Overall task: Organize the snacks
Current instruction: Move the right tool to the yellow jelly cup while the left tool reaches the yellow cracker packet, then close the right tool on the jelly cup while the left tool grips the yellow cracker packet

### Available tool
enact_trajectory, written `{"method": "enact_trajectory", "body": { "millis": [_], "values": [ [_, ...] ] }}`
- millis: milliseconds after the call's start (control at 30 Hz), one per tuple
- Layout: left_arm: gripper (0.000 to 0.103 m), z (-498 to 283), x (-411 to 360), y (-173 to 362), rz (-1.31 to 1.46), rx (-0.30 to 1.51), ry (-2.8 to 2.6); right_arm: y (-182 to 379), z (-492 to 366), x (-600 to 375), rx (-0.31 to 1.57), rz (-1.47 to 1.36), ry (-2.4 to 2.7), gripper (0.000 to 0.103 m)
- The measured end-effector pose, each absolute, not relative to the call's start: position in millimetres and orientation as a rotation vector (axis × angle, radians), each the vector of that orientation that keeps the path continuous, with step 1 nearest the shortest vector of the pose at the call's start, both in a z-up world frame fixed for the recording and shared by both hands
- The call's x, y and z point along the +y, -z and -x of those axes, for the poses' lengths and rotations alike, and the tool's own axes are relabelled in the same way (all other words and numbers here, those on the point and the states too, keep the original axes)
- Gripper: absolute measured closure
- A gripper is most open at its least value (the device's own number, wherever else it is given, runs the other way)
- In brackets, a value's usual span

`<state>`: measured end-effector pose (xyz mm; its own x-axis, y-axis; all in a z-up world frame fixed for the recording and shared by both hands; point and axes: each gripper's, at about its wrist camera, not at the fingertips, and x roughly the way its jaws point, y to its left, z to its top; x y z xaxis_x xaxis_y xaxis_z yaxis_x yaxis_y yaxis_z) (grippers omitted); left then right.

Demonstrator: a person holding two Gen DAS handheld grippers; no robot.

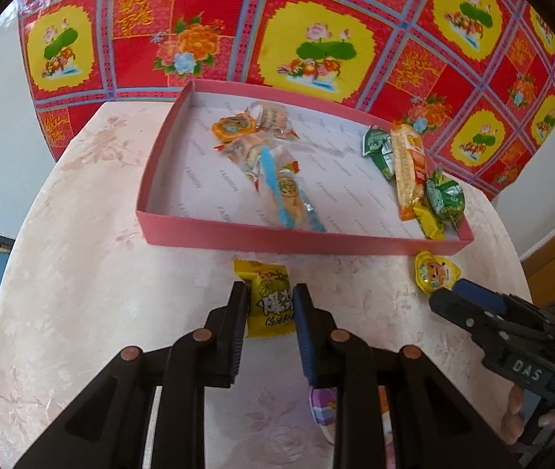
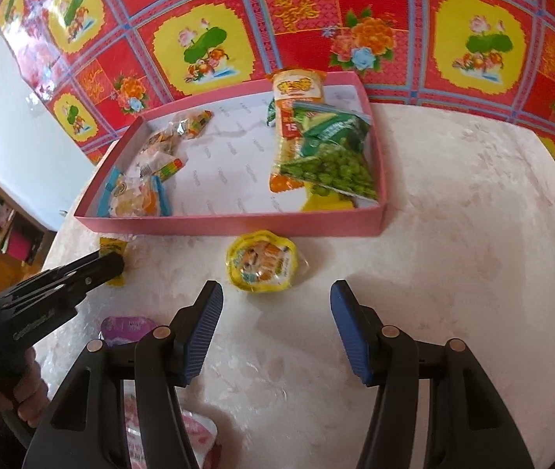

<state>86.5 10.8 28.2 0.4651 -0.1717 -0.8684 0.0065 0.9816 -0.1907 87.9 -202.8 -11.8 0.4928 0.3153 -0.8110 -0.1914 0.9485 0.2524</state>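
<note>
While left fingers [image 1: 270,297] clench yellow snack packet [image 1: 267,293] between pads, packet sits on desk [image 1: 82,293] just near side of pink tray [image 1: 277,240]. My right fingers [image 2: 276,305] spread wide, grasping nothing. Yellow jelly cup [image 2: 262,265] lies on desk just beyond their tips, left of centre, apart from pads, near tray's front wall.

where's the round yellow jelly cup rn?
The round yellow jelly cup sits on the pale table, outside the pink cardboard tray near its front wall, just ahead of the open right gripper.
</note>
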Motion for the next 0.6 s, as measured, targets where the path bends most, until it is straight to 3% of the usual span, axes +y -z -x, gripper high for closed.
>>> {"method": "enact_trajectory", "body": {
  "millis": [600],
  "values": [
    [0.078,-85,16,-28,0.192,1.066,0.138,15,-98,-186,0.980,-0.110,-0.293,0.045]
  ]
}}
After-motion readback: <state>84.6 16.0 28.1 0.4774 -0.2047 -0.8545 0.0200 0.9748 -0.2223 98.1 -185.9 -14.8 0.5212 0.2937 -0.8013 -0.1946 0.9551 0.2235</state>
